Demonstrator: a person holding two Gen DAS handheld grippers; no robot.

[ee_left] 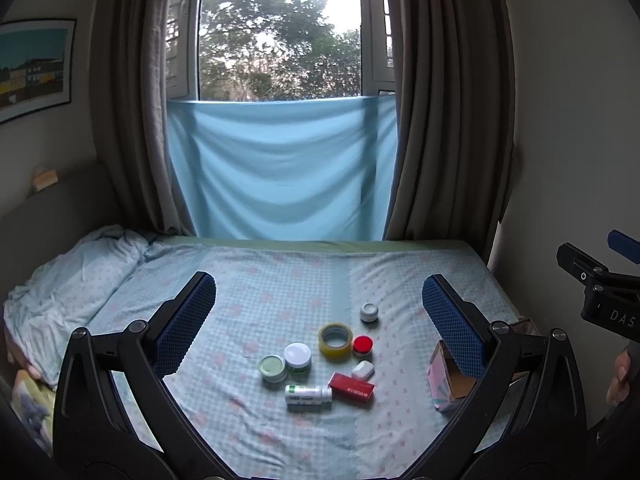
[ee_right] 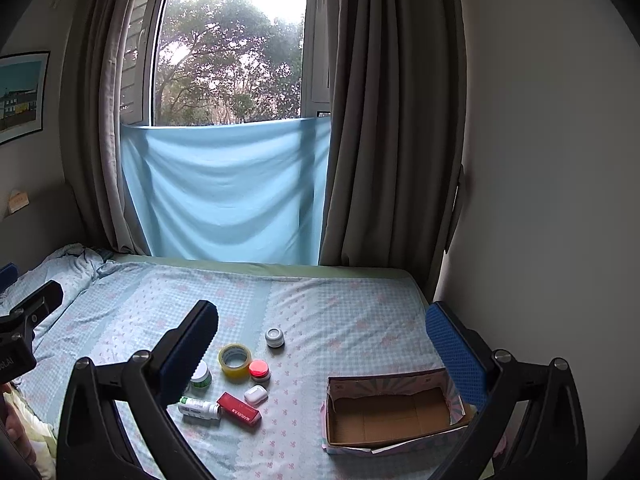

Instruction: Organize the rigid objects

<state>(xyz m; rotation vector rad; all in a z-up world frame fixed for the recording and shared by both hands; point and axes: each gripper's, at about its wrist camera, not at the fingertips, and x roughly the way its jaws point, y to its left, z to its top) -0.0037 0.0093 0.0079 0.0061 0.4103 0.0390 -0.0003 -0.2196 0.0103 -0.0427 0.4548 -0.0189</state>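
Note:
Small objects lie grouped on the bed: a tape roll, a red-lidded jar, a grey jar, a white earbud case, a red box, a white pill bottle, a white-lidded jar and a green-lidded jar. An empty cardboard box stands to their right. My left gripper and right gripper are open, empty, above the bed.
The bed has a checked blue sheet, with a crumpled duvet at the left. A blue cloth and curtains hang at the window behind. A wall borders the bed's right side.

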